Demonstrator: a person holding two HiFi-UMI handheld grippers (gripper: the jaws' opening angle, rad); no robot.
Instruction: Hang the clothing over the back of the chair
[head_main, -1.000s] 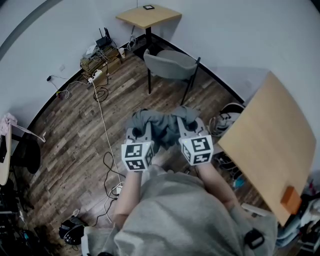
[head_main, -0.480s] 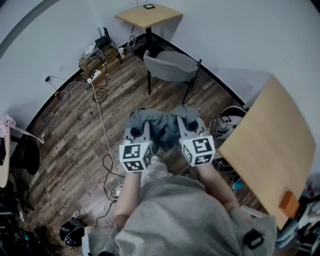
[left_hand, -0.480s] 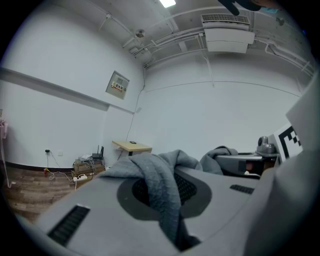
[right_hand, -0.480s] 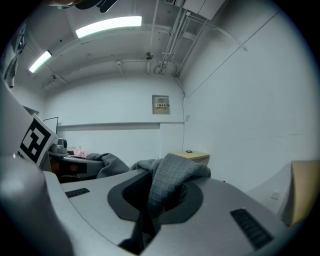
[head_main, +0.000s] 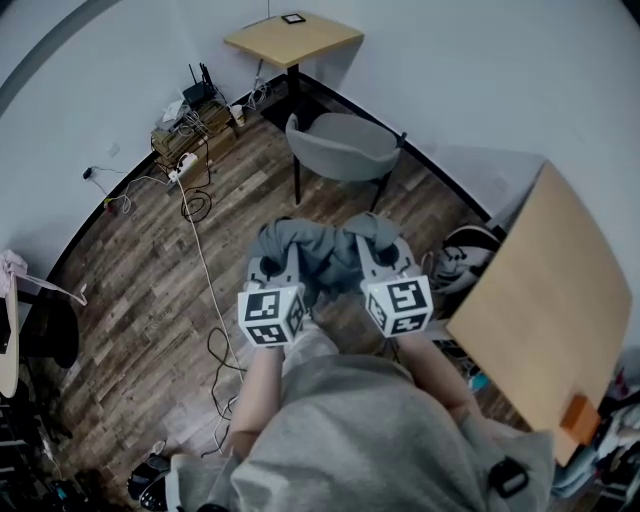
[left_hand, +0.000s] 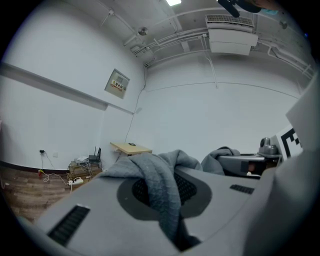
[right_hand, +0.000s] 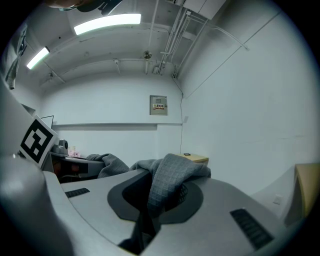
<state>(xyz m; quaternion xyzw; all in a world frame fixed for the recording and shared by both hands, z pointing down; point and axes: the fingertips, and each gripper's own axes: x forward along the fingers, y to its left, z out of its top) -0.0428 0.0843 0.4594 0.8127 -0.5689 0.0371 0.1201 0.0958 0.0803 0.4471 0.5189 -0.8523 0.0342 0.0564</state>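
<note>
A grey garment (head_main: 322, 248) hangs between my two grippers in front of the person's body, above the wooden floor. My left gripper (head_main: 277, 242) is shut on its left part, and grey cloth (left_hand: 162, 187) bulges up out of the closed jaws. My right gripper (head_main: 372, 238) is shut on the right part, with folded cloth (right_hand: 167, 182) pinched between its jaws. The grey chair (head_main: 343, 146) stands further ahead near the wall, its back turned toward me, apart from both grippers.
A small wooden table (head_main: 292, 37) stands in the corner beyond the chair. A larger wooden table (head_main: 545, 300) is at the right. A box with a router and cables (head_main: 190, 118) sits by the left wall, and a white cord (head_main: 205, 262) runs across the floor.
The chair and corner table sit slightly lower and nearer in the head view. Both grippers have travelled toward the chair together, with the garment still held between them.
</note>
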